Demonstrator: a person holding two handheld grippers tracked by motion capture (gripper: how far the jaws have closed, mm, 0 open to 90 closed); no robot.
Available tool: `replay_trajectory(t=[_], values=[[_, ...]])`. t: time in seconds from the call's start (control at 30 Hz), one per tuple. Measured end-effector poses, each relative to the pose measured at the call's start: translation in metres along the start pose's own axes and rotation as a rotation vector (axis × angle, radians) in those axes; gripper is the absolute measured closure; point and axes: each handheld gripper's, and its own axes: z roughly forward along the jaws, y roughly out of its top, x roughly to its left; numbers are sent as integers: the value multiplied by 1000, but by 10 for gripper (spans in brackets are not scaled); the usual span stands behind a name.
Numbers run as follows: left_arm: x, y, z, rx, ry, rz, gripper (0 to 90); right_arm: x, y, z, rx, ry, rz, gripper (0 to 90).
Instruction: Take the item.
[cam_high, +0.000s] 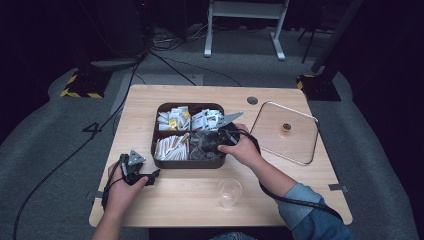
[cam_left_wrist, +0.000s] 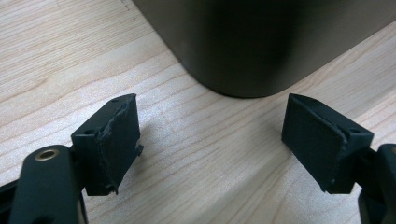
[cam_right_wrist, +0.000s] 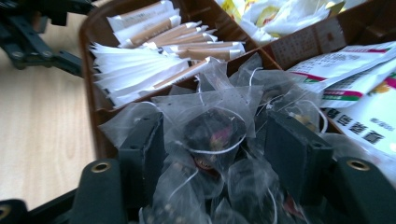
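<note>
Right gripper (cam_right_wrist: 219, 154) down in box (cam_high: 161, 162), front right compartment, jaws parted around 1 mesh tea bag (cam_right_wrist: 212, 133), pads not yet pressing. Best to close on 1 bag only, then lift straight. Left gripper (cam_left_wrist: 210, 144) wide, holding nothing, resting on bench (cam_high: 175, 195) beside box. Bag contents dark, hard to tell.

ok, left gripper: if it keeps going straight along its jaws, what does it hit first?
Most likely the rounded corner of the dark tray. The left gripper rests low over the table, jaws open with nothing between them, aimed at that corner wall. Only bare wood lies in between, though the depth is hard to judge.
</note>
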Motion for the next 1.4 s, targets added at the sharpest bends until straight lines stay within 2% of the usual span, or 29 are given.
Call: replay_trajectory(t=[0.07, 0.13, 0.23, 0.3, 0.43, 0.6, 0.8, 1.4], values=[[0, 0, 0, 0, 0, 1, 196, -1, 0, 6, 1, -2, 9, 420], [0, 0, 0, -1, -1, 2, 196, -3, -1, 10, 4, 5, 14, 494], [0, 0, 0, -1, -2, 3, 195, -3, 0, 13, 18, 13, -7, 637], [0, 0, 0, 1, -3, 4, 194, -1, 0, 13, 24, 10, -36, 680], [0, 0, 0, -1, -3, 4, 193, 1, 0, 11, 15, -3, -67, 698], [0, 0, 0, 1, -3, 5, 193, 1, 0, 5, -20, 17, -53, 745], [0, 0, 0, -1, -3, 4, 193, 2, 3, -6, -60, 27, -51, 750], [0, 0, 0, 0, -3, 5, 194, 9, 6, -54, -198, 142, -20, 753]])
